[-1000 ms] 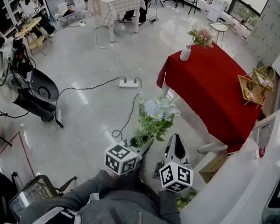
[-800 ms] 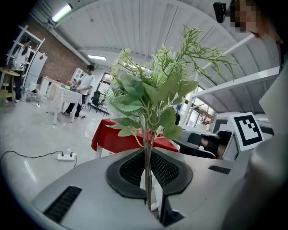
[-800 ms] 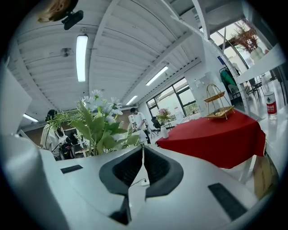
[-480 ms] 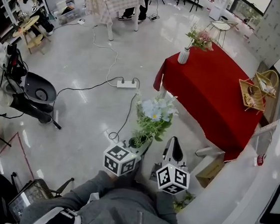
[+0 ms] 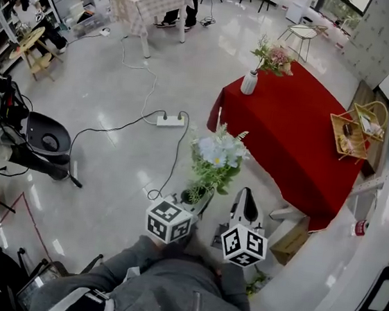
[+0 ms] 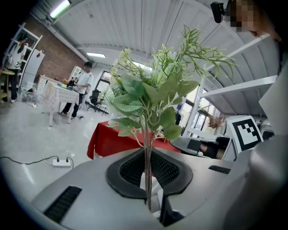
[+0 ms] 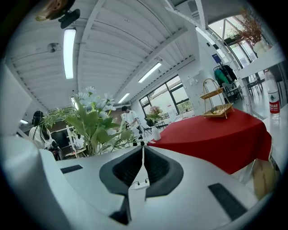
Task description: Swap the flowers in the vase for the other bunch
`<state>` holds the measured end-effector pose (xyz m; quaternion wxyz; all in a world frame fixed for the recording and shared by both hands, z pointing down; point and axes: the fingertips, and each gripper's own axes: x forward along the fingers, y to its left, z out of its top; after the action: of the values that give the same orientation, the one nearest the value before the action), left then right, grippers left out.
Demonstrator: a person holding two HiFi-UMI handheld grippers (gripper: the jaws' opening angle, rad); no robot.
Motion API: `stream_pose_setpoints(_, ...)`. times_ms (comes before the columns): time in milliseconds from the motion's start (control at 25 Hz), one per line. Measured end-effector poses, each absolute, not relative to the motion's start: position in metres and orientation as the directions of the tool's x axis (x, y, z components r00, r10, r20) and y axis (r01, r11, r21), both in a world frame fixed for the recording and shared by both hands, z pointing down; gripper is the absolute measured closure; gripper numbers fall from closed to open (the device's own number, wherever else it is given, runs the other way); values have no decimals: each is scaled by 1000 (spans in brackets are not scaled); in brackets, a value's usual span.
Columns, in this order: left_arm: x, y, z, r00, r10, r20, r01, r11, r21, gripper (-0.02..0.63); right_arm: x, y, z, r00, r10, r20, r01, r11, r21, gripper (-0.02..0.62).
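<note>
Bunch (image 6: 144,96) stem ends hidden between left gripper (image 6: 148,170) jaws.

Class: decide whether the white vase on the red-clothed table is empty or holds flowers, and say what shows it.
Holds flowers: a pink-and-green flower bunch stands out of the slim white vase on the red-clothed table.

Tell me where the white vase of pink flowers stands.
In the head view, the white vase stands right of centre near the top, at the upper-left edge of the red-clothed table.
</note>
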<state>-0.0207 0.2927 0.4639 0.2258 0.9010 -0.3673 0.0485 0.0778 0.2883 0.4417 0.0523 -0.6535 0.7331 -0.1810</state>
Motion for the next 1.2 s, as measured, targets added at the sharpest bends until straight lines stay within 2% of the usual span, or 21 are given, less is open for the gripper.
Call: stream_pose_setpoints(1200, -50, 119, 447, 711, -677, 192, -696, -638, 330, 574, 44, 121, 433, -176, -974, 145, -944, 125, -306, 578)
